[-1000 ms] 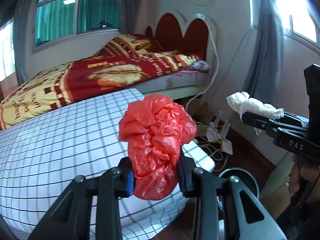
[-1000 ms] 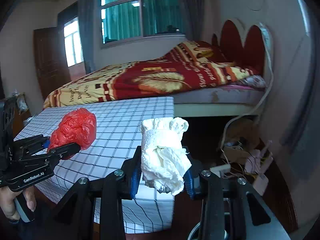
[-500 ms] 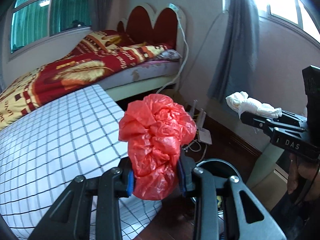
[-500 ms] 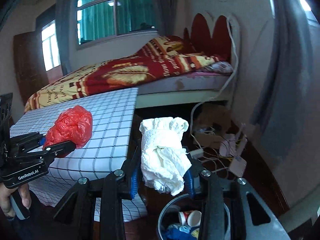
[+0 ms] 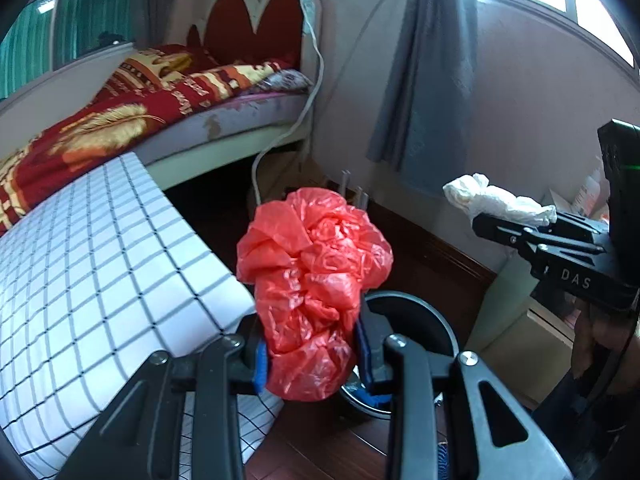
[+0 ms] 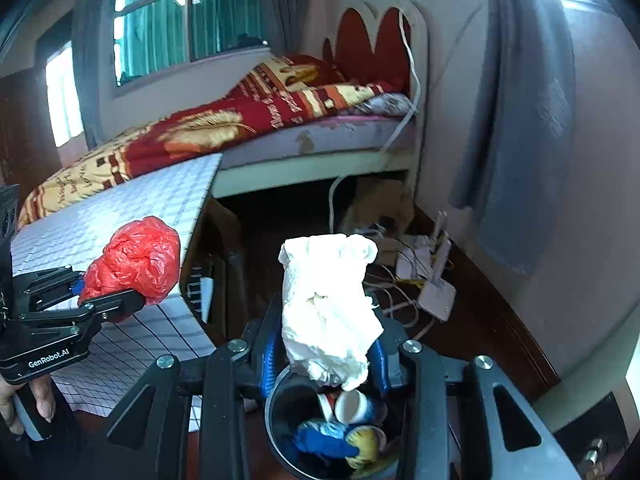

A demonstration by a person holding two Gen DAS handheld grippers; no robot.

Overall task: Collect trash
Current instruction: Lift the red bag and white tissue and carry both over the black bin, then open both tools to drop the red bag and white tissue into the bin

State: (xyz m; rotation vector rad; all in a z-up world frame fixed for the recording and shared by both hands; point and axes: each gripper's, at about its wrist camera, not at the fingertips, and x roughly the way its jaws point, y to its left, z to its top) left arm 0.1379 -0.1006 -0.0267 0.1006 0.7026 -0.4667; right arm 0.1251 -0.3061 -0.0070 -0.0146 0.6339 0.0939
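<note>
The left gripper (image 5: 310,360) pinches a red plastic bag (image 5: 314,292) off the table's (image 5: 100,264) corner; the right gripper (image 6: 326,356) pinches crumpled white paper (image 6: 328,308) above the part-filled bin (image 6: 280,440), bed (image 6: 280,120) behind.

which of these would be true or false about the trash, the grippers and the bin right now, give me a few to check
1. The left gripper is clamped on a crumpled red plastic bag. True.
2. The right gripper is empty. False: it grips a wad of white crumpled tissue paper.
3. The round dark trash bin on the floor already holds rubbish, including paper cups. True.
4. The red bag lies on the white checked tablecloth. False: it is held in the air between the left gripper's pads.
5. The white wad has been dropped into the bin. False: it is above the bin's opening, in the right gripper's grip.
</note>
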